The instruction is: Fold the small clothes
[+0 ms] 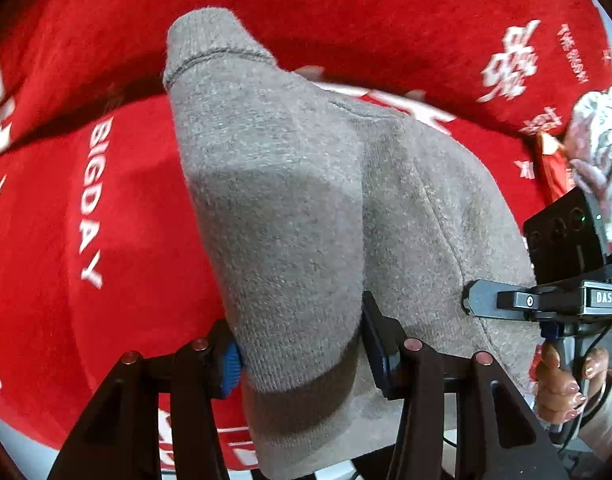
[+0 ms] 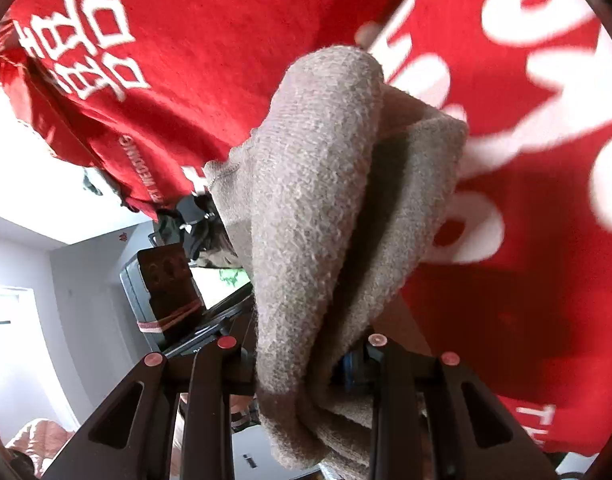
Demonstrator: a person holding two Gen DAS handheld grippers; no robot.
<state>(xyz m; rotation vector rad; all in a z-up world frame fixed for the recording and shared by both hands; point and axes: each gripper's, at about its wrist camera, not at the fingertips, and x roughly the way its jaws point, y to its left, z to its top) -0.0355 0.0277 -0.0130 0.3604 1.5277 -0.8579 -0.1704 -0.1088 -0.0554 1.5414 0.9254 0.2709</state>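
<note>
A small grey-brown knitted garment [image 1: 306, 208] hangs between both grippers, lifted clear of the red fleece cloth with white lettering [image 1: 117, 216] beneath them. The left gripper [image 1: 301, 348] pinches a fold of it at a middling gap; the right gripper [image 2: 306, 364] clamps a bunched edge in narrower jaws. A hand [image 1: 562, 380] grips the right gripper's handle.
</note>
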